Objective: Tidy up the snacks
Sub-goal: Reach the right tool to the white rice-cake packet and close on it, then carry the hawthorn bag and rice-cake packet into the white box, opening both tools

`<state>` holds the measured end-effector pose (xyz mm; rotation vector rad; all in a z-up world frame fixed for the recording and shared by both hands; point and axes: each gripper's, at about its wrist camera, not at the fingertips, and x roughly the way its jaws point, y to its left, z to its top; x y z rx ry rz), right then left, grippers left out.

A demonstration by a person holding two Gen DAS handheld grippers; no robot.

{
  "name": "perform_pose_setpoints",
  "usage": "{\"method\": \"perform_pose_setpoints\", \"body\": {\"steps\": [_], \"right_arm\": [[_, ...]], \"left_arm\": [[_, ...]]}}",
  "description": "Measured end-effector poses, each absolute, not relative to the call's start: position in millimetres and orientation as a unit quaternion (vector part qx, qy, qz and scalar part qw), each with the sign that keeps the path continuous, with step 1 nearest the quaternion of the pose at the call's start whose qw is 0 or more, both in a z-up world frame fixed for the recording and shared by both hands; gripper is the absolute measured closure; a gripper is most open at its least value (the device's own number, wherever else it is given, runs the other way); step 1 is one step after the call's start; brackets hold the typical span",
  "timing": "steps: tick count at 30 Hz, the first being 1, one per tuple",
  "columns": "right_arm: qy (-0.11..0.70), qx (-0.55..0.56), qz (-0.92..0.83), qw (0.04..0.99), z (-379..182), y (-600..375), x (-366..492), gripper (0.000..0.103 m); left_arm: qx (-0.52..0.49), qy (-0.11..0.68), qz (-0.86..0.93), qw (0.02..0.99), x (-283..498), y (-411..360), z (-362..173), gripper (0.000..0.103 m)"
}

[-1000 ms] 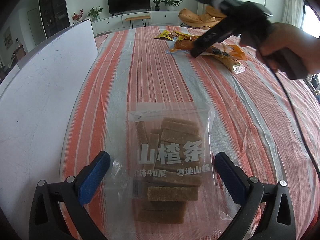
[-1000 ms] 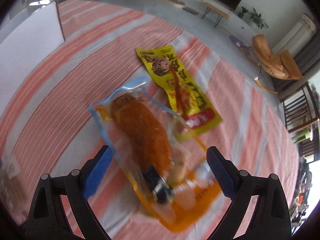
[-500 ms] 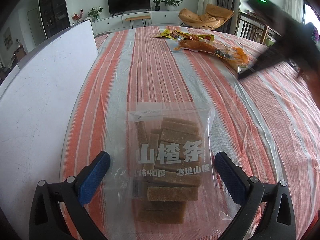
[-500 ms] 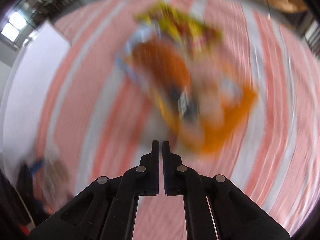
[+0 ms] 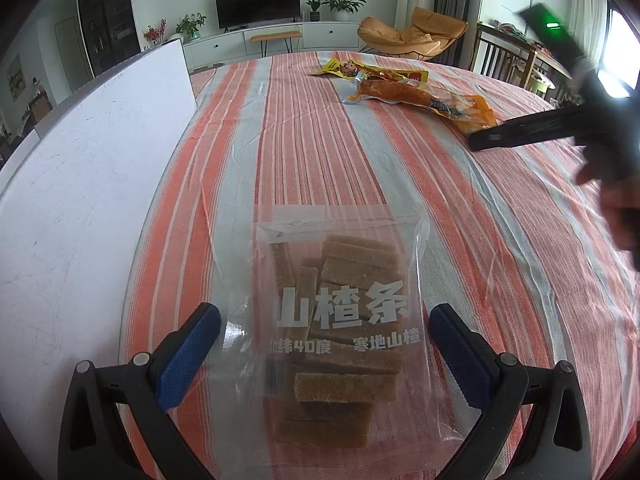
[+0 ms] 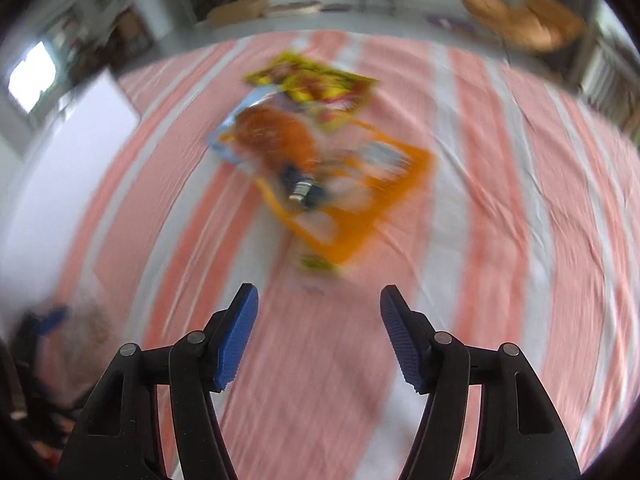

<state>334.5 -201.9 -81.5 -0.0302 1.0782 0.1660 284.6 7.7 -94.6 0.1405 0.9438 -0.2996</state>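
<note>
**Q:** Beside the white board, on the striped tablecloth, what's your left gripper doing?

**A:** It's spread wide around the clear bag of brown bars, pads off the plastic on both sides.

**Q:** And your right gripper?

**A:** Its jaws are opening with only cloth between them. The orange packet and the yellow packet lie overlapping, farther from the board, just beyond your fingertips.
</note>
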Motion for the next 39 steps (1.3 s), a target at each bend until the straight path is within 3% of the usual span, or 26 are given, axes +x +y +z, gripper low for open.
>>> {"method": "perform_pose_setpoints", "body": {"steps": [2, 3, 6, 14, 17, 18, 19, 21, 27, 39], "right_arm": [[0.478, -0.054, 0.038, 0.876, -86, -191, 339, 0.043], [0.475, -0.026, 0.034, 0.879, -87, -197, 342, 0.067], [0.466, 0.046, 0.034, 0.883, -84, -217, 327, 0.070], [0.466, 0.043, 0.041, 0.883, -85, -233, 191, 0.069], [0.451, 0.025, 0.022, 0.892, -89, -233, 165, 0.065], [0.446, 0.018, 0.017, 0.895, -90, -233, 162, 0.059], [0.444, 0.015, 0.016, 0.896, -92, -232, 165, 0.043], [0.446, 0.014, 0.001, 0.895, -95, -232, 167, 0.027], [0.436, 0.017, -0.026, 0.899, -99, -233, 172, 0.017], [0.438, 0.027, -0.035, 0.898, -100, -236, 172, 0.013]], "left_arm": [[0.067, 0.452, -0.144, 0.878, 285, 8, -95, 0.000], [0.067, 0.452, -0.144, 0.878, 285, 8, -95, 0.000], [0.067, 0.452, -0.144, 0.878, 284, 8, -94, 0.000], [0.067, 0.452, -0.144, 0.878, 284, 8, -95, 0.000], [0.066, 0.452, -0.144, 0.878, 285, 8, -95, 0.000], [0.066, 0.452, -0.144, 0.878, 285, 7, -95, 0.000], [0.066, 0.452, -0.144, 0.878, 285, 8, -95, 0.000], [0.066, 0.452, -0.144, 0.878, 285, 8, -95, 0.000], [0.066, 0.452, -0.144, 0.878, 285, 8, -95, 0.000], [0.066, 0.452, -0.144, 0.878, 285, 7, -95, 0.000]]}}
